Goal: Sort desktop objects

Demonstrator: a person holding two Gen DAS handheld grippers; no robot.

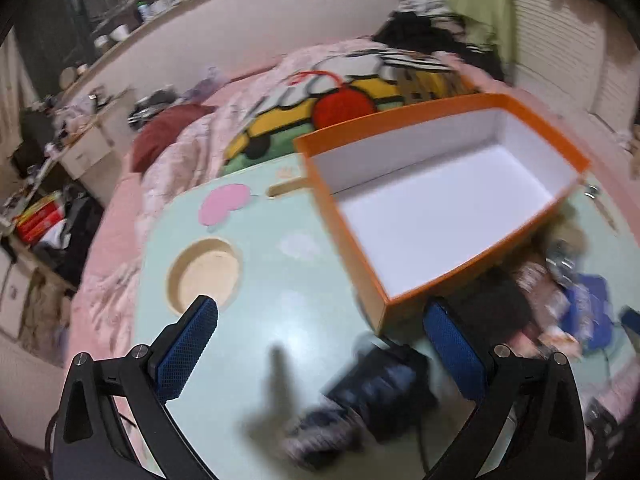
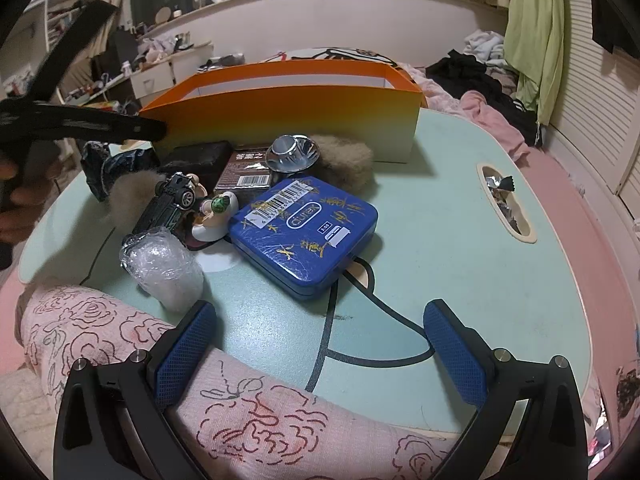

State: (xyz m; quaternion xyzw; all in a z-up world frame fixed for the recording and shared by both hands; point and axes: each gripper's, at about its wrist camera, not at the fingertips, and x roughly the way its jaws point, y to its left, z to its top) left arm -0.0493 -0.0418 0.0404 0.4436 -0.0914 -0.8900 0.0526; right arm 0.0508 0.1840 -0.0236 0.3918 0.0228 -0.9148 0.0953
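An empty orange box with a white inside stands on the mint-green table. My left gripper hangs open over the table near the box's front corner, above a blurred dark denim item. In the right wrist view my right gripper is open and holds nothing. It sits just in front of a blue tin. Left of the tin lie a bubble-wrapped bundle, a toy car and a small white figurine. A silver cup, a brown packet and fur pieces sit against the orange box.
A rose-patterned pink sleeve crosses under the right gripper. The table has a round recess and a slot with foil wrappers. A hand holds the left gripper's black frame. A bed with a pink quilt surrounds the table.
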